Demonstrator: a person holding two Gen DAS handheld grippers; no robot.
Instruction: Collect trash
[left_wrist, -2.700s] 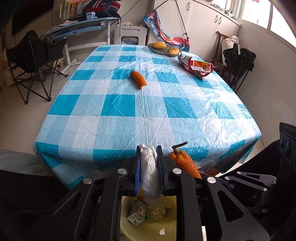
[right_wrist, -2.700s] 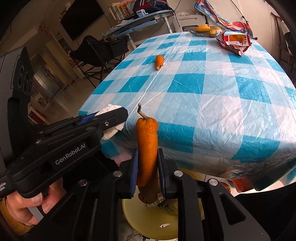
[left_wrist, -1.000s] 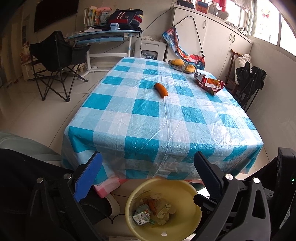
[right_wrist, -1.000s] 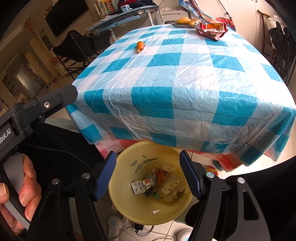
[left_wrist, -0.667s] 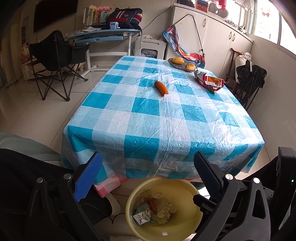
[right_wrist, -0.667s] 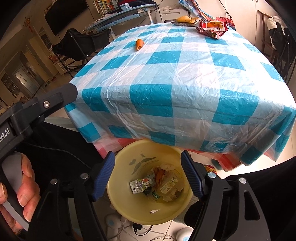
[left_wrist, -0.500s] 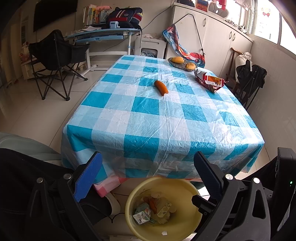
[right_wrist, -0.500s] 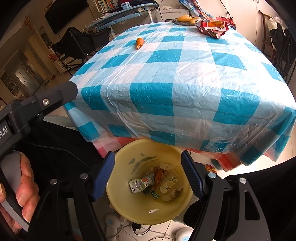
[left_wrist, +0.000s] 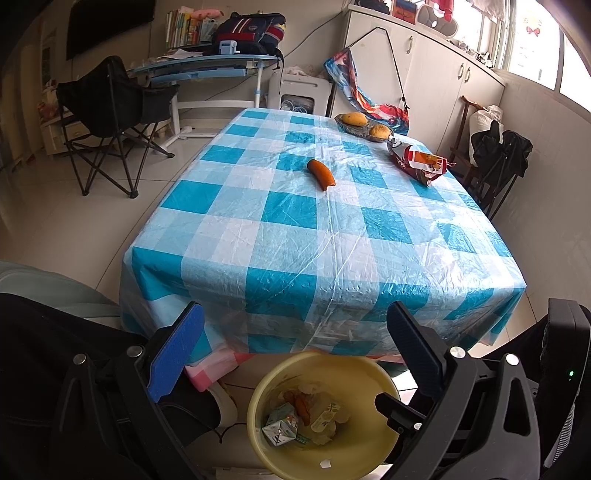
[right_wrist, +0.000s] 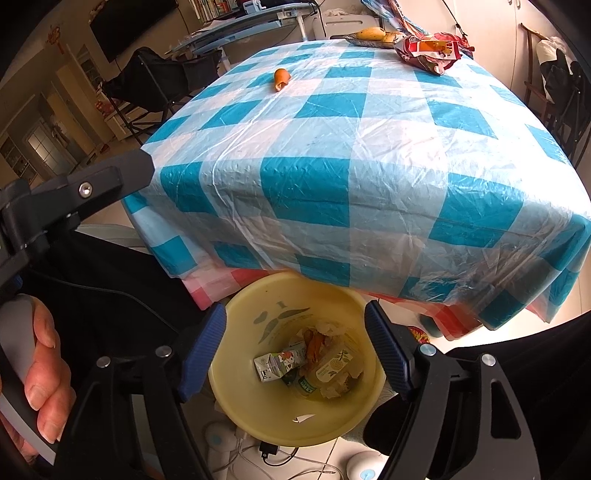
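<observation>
Fingers of both grippers, left and right, are spread wide and hold nothing, above the bin.

One yellow bin stands on the floor just under the desk's near edge, its mouth unblocked; inside lie one small carton, a bottle, an orange scrap and crumpled paper. On the desk, well apart: one sausage mid-cloth, one snack bag by the right edge, one fruit dish at the far edge.
</observation>
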